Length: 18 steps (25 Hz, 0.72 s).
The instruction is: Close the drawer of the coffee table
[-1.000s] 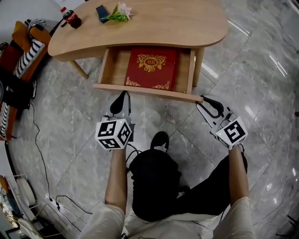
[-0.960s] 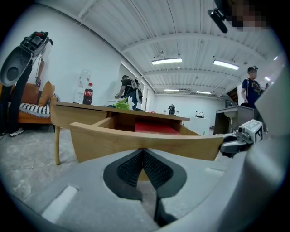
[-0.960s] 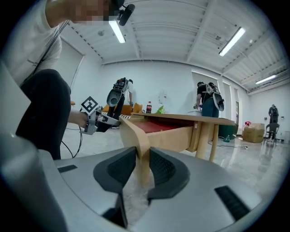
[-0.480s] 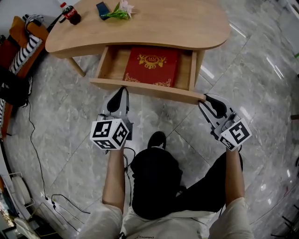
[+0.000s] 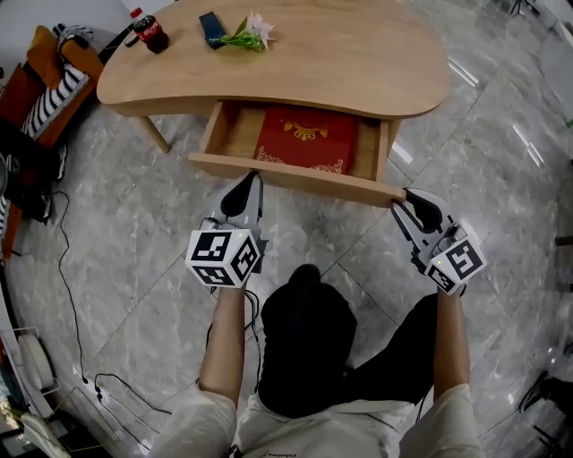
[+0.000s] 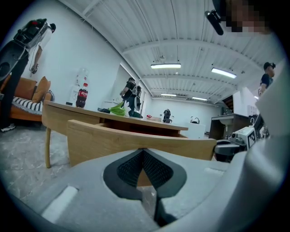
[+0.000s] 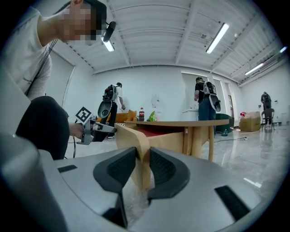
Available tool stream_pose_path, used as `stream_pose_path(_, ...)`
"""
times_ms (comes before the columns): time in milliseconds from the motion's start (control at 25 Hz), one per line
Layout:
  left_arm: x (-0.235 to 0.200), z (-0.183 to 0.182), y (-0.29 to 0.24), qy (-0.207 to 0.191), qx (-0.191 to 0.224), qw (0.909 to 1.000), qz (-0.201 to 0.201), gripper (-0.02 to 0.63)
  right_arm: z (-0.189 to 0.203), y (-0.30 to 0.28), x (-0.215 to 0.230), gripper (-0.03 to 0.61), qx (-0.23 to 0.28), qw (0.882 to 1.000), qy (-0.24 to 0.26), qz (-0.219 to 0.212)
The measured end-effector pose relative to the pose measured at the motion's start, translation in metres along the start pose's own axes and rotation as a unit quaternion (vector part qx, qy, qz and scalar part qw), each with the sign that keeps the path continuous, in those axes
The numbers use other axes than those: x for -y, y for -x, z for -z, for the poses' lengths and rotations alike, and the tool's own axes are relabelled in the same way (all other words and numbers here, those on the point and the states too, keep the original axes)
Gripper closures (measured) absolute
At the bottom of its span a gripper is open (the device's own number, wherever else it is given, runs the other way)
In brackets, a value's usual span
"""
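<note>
The wooden coffee table [image 5: 340, 54] has its drawer partly out, with a red book [image 5: 309, 139] lying inside. The drawer front [image 5: 295, 179] runs across below the book. My left gripper [image 5: 252, 182] is shut, and its joined tips [image 6: 142, 152] rest against the face of the drawer front [image 6: 113, 140]. My right gripper [image 5: 400, 201] straddles the panel's right end. In the right gripper view the drawer front [image 7: 136, 140] stands between the pads [image 7: 122, 167], which lie on both its faces while the jaws are opening a little.
On the tabletop stand a cola bottle [image 5: 150, 34], a dark phone [image 5: 213, 27] and a green sprig with flowers [image 5: 251, 34]. A sofa with a striped cushion [image 5: 45, 80] is at the left. Cables [image 5: 72, 295] trail over the marble floor. My knee [image 5: 304, 331] is below the drawer.
The drawer has slid further into the table, so less of the red book shows. Both grippers have moved towards the table with the drawer front.
</note>
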<state>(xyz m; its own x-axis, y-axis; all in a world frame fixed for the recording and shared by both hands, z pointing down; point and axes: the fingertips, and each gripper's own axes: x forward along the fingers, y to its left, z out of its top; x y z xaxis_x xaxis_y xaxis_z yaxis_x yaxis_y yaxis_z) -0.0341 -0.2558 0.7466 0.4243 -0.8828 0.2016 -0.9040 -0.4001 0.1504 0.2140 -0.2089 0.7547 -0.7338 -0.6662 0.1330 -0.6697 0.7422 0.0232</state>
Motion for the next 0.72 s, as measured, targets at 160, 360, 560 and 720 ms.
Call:
stream_pose_path(160, -0.003, -0.004, -0.009, 0.0, 0.001, 1.0, 0.004, 0.604, -0.002, -0.006, 0.009, 0.472, -0.003, 1.0, -0.002, 0.001)
stream_pose_path(360, -0.002, -0.006, -0.013, 0.009, 0.004, 0.9999, 0.003, 0.604, -0.002, -0.006, 0.014, 0.472, -0.002, 1.0, -0.01, 0.002)
stream_pose_path(560, -0.004, -0.012, -0.029, -0.012, -0.01, 0.9998, 0.01, 0.604, -0.005, -0.014, 0.027, 0.471, -0.007, 1.0, -0.015, 0.005)
stream_pose_path(720, -0.007, -0.016, -0.042, -0.008, -0.014, 0.9998, 0.009, 0.604, -0.006, -0.021, 0.04, 0.471, -0.006, 1.0, -0.022, 0.002)
